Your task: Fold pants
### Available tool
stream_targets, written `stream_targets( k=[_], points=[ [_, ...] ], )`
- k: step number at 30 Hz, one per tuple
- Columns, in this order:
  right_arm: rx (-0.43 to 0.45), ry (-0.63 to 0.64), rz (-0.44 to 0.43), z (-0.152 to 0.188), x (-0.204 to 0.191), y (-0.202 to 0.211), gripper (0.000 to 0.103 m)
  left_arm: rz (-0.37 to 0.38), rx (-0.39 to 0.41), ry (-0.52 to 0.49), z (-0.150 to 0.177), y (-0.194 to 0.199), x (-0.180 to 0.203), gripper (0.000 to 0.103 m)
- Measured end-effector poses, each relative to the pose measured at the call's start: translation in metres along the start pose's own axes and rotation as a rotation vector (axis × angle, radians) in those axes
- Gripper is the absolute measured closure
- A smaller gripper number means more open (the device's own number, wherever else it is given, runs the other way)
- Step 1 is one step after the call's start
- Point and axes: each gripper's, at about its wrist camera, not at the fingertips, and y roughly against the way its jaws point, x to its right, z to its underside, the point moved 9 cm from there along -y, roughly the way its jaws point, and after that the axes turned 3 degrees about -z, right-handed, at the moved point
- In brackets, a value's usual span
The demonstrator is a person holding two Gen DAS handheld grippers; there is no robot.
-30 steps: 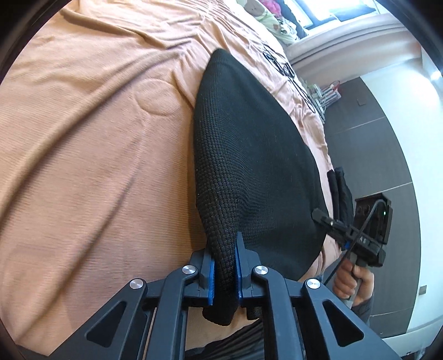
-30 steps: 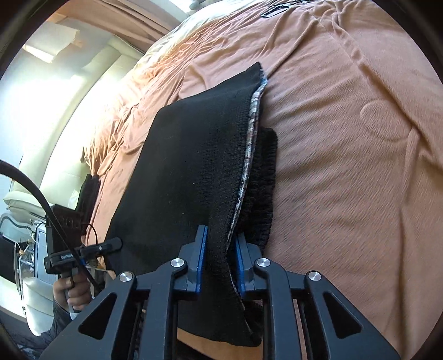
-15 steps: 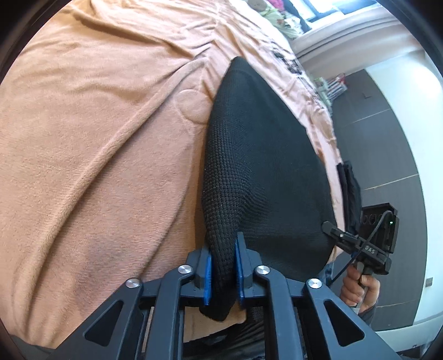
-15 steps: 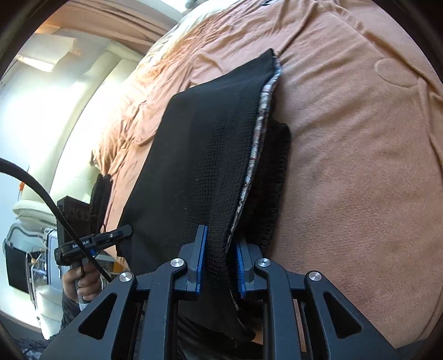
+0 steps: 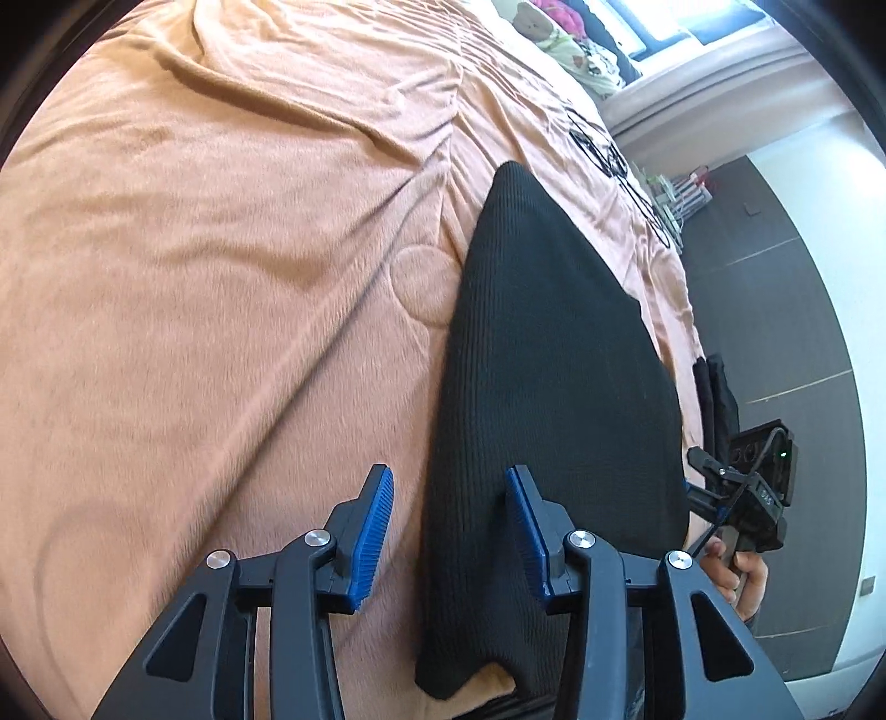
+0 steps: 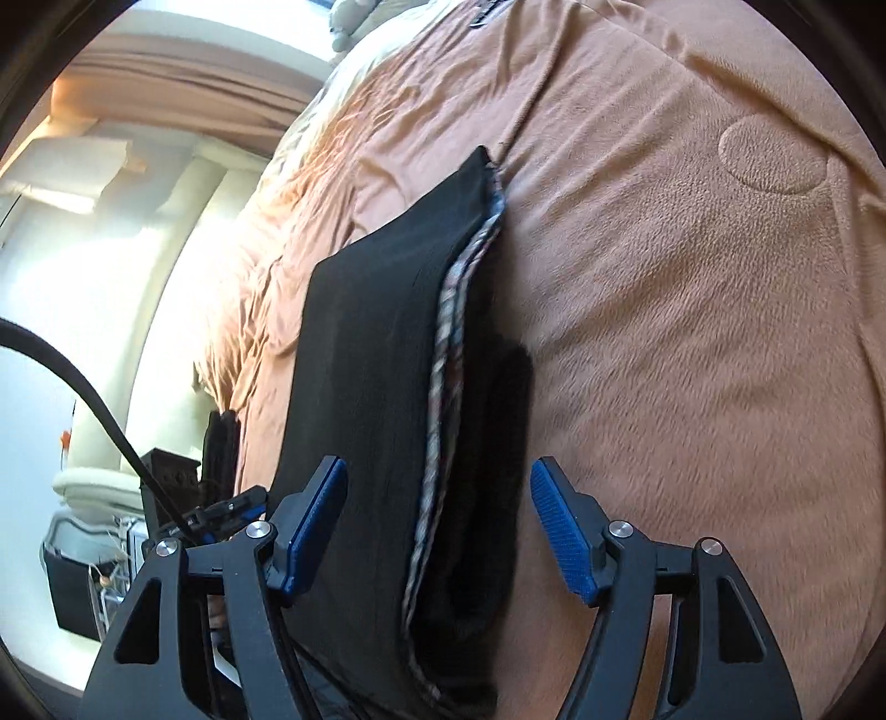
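The black knit pants [image 5: 554,387] lie folded flat on the orange blanket. In the right wrist view the pants [image 6: 376,387] show stacked layers with a plaid lining edge. My left gripper [image 5: 449,520] is open, its blue pads either side of the pants' near left edge, holding nothing. My right gripper [image 6: 437,526] is open, its pads straddling the pants' layered edge, holding nothing. The other gripper shows at the bed edge in each view [image 5: 747,498].
The orange blanket [image 5: 194,277] covers the bed, with creases and a round embossed mark [image 5: 423,285]. Pillows and a soft toy [image 5: 554,33] lie at the far end. The bed edge, dark floor and wall [image 5: 786,310] are to the right. Furniture [image 6: 83,487] stands beside the bed.
Both grippers have opened and let go of the pants. The pants' near edge has dropped onto the blanket and lies flat.
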Motion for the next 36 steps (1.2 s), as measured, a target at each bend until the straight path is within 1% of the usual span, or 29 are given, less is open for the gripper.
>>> stream_targets(
  k=[3, 8, 13, 20, 21, 22, 24, 25, 27, 30, 32, 33, 34, 36],
  points=[
    [-0.011, -0.051, -0.008, -0.002, 0.0, -0.013, 0.036, 0.008, -0.003, -0.001, -0.009, -0.005, 0.0, 0.058],
    [-0.019, -0.072, -0.008, -0.007, 0.0, -0.018, 0.036, 0.029, -0.012, -0.011, -0.022, -0.013, 0.008, 0.058],
    [-0.022, -0.117, -0.055, -0.015, 0.004, -0.024, 0.036, 0.053, -0.022, -0.022, -0.036, -0.024, 0.016, 0.058],
    [-0.036, -0.118, -0.095, -0.023, 0.006, -0.033, 0.036, 0.073, -0.044, -0.036, -0.05, -0.041, 0.024, 0.058],
    [-0.034, -0.117, -0.098, -0.024, 0.006, -0.034, 0.037, 0.078, -0.047, -0.034, -0.053, -0.043, 0.024, 0.058],
    [-0.032, -0.112, -0.096, -0.026, 0.006, -0.034, 0.045, 0.081, -0.049, -0.034, -0.055, -0.045, 0.024, 0.058],
    [-0.04, -0.091, -0.091, -0.026, 0.004, -0.031, 0.056, 0.085, -0.05, -0.035, -0.059, -0.048, 0.025, 0.058],
    [-0.036, -0.081, -0.095, -0.028, 0.001, -0.029, 0.058, 0.087, -0.052, -0.037, -0.061, -0.049, 0.026, 0.058],
    [-0.036, -0.06, -0.092, -0.029, -0.002, -0.027, 0.058, 0.091, -0.054, -0.041, -0.064, -0.051, 0.028, 0.058],
    [-0.047, -0.052, -0.063, -0.028, 0.001, -0.03, 0.058, 0.097, -0.061, -0.046, -0.069, -0.056, 0.029, 0.058],
    [-0.052, -0.064, -0.059, -0.028, 0.003, -0.033, 0.054, 0.103, -0.063, -0.044, -0.073, -0.058, 0.029, 0.058],
    [-0.052, -0.073, -0.058, -0.029, 0.005, -0.035, 0.049, 0.106, -0.063, -0.043, -0.074, -0.06, 0.03, 0.058],
    [-0.052, -0.076, -0.057, -0.029, 0.004, -0.035, 0.048, 0.107, -0.062, -0.042, -0.077, -0.061, 0.03, 0.058],
    [-0.055, -0.078, -0.069, -0.03, 0.002, -0.039, 0.048, 0.109, -0.063, -0.043, -0.081, -0.063, 0.03, 0.058]
  ],
)
